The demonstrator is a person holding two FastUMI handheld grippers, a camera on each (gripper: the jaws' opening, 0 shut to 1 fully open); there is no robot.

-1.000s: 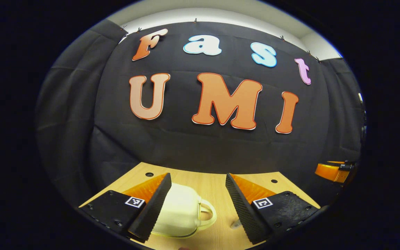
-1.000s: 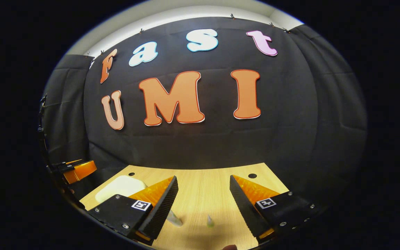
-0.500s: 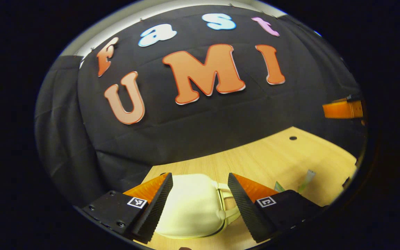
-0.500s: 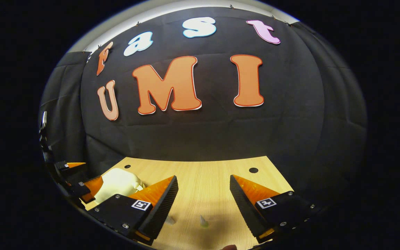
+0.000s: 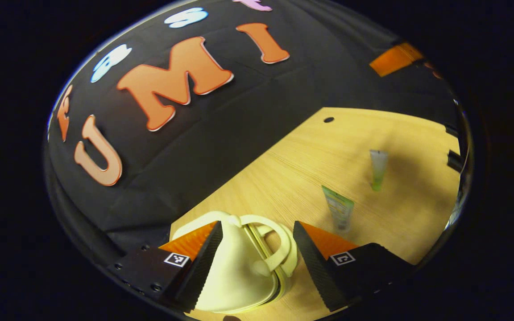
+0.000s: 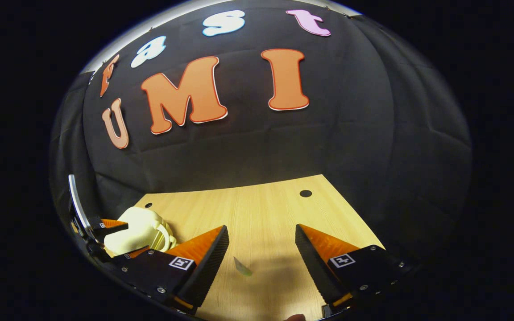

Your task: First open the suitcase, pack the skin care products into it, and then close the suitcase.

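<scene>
Left tongs (image 5: 257, 263) gaped wide around the cream suitcase (image 5: 239, 276) at lower centre, not pressing it. Right tongs (image 6: 261, 258) stood released over the desk (image 6: 261, 209), a small tube (image 6: 242, 266) between them.

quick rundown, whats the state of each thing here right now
suitcase: closed, on the table, handle toward the tubes
left tongs: open, straddling the suitcase, not gripping
right tongs: open, holding nothing
green tube: lying on the table, not packed
pale tube: lying on the table, apart from the green one
table: bare wood around the items
</scene>
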